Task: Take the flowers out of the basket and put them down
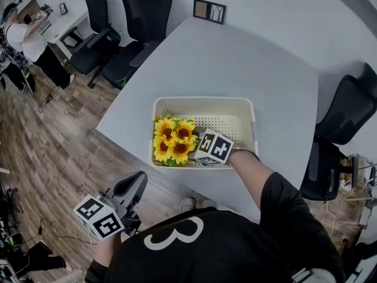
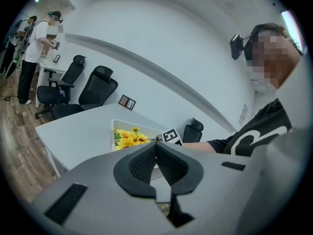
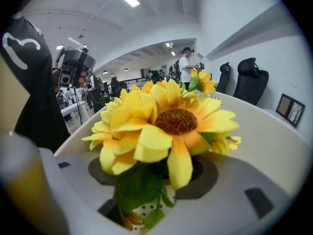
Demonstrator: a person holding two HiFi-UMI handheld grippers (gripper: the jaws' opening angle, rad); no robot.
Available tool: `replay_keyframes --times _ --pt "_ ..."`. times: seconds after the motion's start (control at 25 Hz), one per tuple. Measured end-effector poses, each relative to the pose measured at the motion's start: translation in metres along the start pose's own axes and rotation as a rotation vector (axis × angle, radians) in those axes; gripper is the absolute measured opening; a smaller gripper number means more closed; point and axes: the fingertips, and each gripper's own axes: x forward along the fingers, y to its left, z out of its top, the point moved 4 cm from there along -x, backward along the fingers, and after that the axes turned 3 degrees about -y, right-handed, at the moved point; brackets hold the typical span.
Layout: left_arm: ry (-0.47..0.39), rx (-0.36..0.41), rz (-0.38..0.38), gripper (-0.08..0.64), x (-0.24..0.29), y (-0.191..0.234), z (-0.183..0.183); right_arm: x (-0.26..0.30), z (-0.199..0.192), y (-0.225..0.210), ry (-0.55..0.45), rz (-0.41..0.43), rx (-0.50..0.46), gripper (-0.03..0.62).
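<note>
A bunch of yellow sunflowers (image 1: pixel 174 141) lies in the left end of a cream perforated basket (image 1: pixel 203 101) on the grey table. My right gripper (image 1: pixel 195 139) reaches into the basket from the near side, right at the bunch. In the right gripper view the sunflowers (image 3: pixel 171 121) fill the middle, and their green leaves and stems sit between the jaws of my right gripper (image 3: pixel 151 173), which stand apart; petals hide the pads. My left gripper (image 1: pixel 134 184) hangs off the table's near-left edge, shut and empty. From my left gripper (image 2: pixel 156 153) the flowers (image 2: pixel 128 138) show beyond.
The grey table (image 1: pixel 235 58) stretches away beyond the basket. Black office chairs (image 1: pixel 141 16) stand at its far left, another chair (image 1: pixel 347 117) at the right. A small picture frame (image 1: pixel 209 10) sits at the far edge. A person (image 1: pixel 23 37) stands far left on the wooden floor.
</note>
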Motion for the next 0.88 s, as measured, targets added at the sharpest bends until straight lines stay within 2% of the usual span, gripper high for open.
replay_keyframes --times 0.12,0.32,0.4,0.44,0.88 --pt "0.002 -0.002 -0.001 0.012 0.0016 0.0007 -0.0017 -0.0008 0.0002 -0.002 -0.015 0.005 0.035 0.277" --pt "0.009 -0.01 -0.008 0.012 0.0034 0.0034 -0.0038 -0.0011 0.001 -0.0025 -0.016 0.013 0.037 0.254" --pt "0.012 -0.007 -0.012 0.012 0.0051 0.0033 -0.0034 -0.0034 -0.0001 -0.0039 -0.011 0.005 0.028 0.234" --pt "0.014 -0.006 -0.013 0.012 0.0058 0.003 -0.0035 -0.0044 -0.0014 -0.0045 -0.007 -0.004 0.021 0.178" --pt "0.026 0.015 -0.035 0.012 0.0087 0.0053 0.0 -0.007 -0.0031 -0.0055 0.023 -0.045 -0.023 0.156"
